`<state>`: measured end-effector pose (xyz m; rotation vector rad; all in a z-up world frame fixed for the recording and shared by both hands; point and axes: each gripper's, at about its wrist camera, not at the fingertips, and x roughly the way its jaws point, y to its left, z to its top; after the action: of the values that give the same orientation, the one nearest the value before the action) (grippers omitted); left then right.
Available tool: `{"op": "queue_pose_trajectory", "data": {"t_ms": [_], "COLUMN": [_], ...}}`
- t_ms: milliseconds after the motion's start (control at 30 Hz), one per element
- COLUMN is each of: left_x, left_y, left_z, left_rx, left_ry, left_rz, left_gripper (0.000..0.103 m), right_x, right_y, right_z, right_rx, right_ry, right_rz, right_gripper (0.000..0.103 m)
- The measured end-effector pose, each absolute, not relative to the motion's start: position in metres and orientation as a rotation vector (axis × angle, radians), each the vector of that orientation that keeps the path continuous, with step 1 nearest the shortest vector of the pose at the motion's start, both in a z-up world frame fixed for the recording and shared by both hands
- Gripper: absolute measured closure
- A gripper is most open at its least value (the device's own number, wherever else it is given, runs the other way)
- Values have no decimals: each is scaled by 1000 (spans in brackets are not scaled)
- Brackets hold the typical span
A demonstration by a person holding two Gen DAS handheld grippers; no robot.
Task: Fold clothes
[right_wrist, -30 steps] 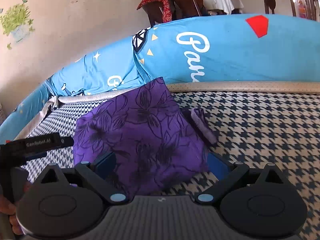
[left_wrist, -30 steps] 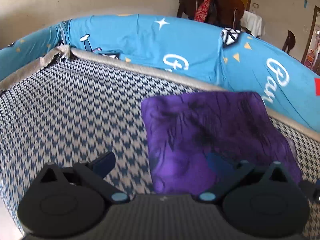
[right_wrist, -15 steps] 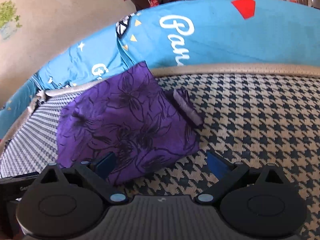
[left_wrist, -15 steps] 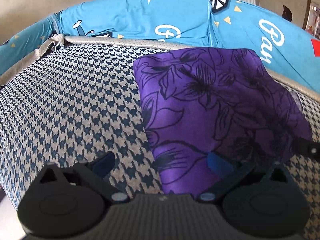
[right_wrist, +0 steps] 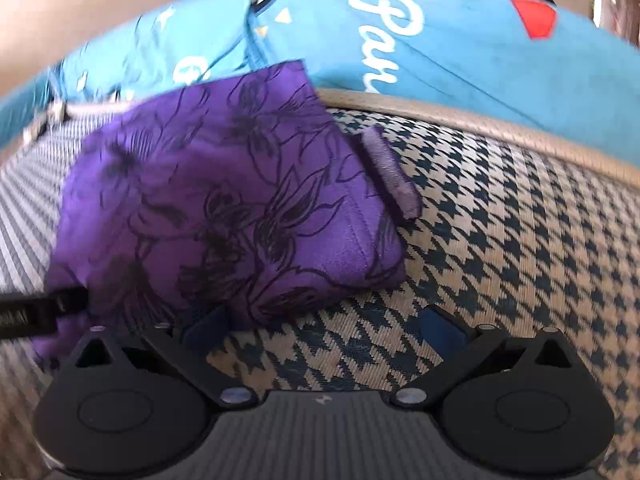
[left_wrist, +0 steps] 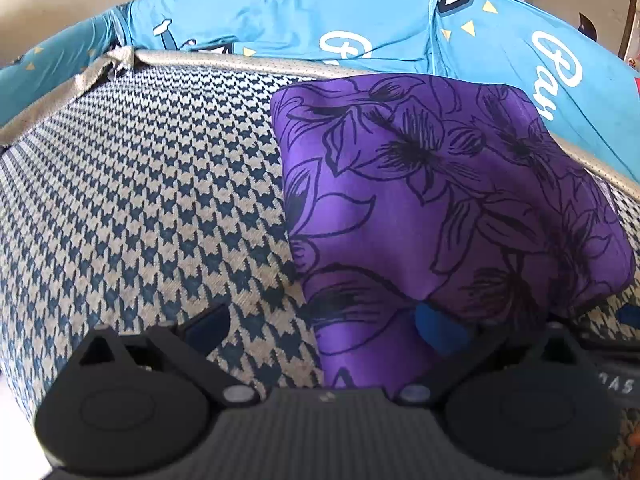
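Note:
A folded purple cloth with black flower outlines [left_wrist: 440,200] lies on the houndstooth seat [left_wrist: 160,200]. My left gripper [left_wrist: 322,328] is open at the cloth's near left corner; its right finger [left_wrist: 436,334] overlaps the cloth's edge and the left finger rests over bare seat. In the right wrist view the same cloth [right_wrist: 224,200] sits left of centre, with a purple band [right_wrist: 390,172] sticking out on its right side. My right gripper [right_wrist: 324,328] is open at the cloth's near right corner, its left finger [right_wrist: 206,326] against the edge. Nothing is gripped.
A bright blue printed cover [left_wrist: 360,20] drapes the sofa back behind the cloth, with a beige piped edge [right_wrist: 480,120] below it. Part of the left gripper [right_wrist: 28,312] shows at the left edge of the right wrist view. Houndstooth seat [right_wrist: 520,240] stretches right of the cloth.
Both grippers have come lower and closer to the cloth's near edge, one at each corner. The cloth has not moved, and both grippers are still open.

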<state>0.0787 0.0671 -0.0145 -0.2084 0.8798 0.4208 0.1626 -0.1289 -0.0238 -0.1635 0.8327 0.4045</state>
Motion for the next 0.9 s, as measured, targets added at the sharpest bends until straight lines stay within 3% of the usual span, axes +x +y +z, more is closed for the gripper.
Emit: {"op": "queue_pose_trajectory", "data": {"t_ms": [367, 767, 900], "left_x": [81, 82, 84], "left_y": [70, 74, 71], "left_z": [-13, -7, 3], "left_rx": [-248, -327, -297], "left_ry": [901, 956, 971], "left_rz": [430, 458, 474], "left_gripper": [0, 0, 0], "right_x": [160, 168, 167], "right_y": [-125, -111, -120], "right_z": [-28, -18, -8], "right_rx": [-208, -230, -110], "right_ry": [844, 1027, 1083], "right_rz": [381, 326, 344], "right_gripper": [0, 0, 0]}}
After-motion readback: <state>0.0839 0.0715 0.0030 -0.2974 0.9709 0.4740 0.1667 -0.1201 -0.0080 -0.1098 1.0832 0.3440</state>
